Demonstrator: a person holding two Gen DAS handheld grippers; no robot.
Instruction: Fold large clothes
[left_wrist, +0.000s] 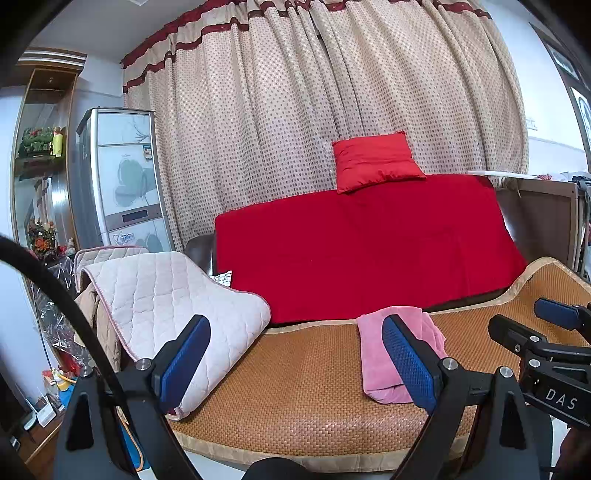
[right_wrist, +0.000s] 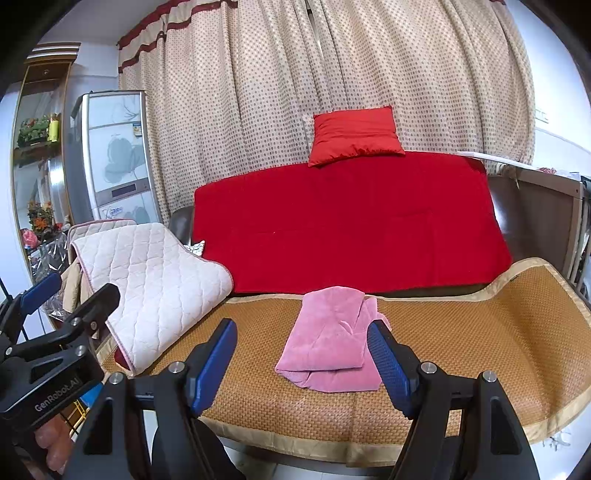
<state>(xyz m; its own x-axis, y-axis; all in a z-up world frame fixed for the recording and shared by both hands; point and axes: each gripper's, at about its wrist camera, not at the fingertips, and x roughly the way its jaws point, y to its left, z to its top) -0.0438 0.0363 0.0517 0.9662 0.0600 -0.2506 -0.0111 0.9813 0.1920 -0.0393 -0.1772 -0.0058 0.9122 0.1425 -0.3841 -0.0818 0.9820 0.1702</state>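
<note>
— On the woven mat (right_wrist: 480, 332) lies the pink cloth (right_wrist: 328, 343), crumpled. Soft, light?
— Yes, it looks limp; take a corner. Your left gripper (left_wrist: 295, 363) and right gripper (right_wrist: 301, 363) both stand open, empty.

two wrist views side by side, slightly downward, near the woven mat (left_wrist: 295, 387), both sharing the red sofa cover (right_wrist: 351, 229)

Both grippers, left (left_wrist: 295, 360) and right (right_wrist: 303, 363), are black, with blue textured pads (left_wrist: 406, 365) and silver screws (right_wrist: 176, 367). White lettering (right_wrist: 55, 397) marks the left one's side; a black cable (left_wrist: 55, 291) arcs left of it.
</note>
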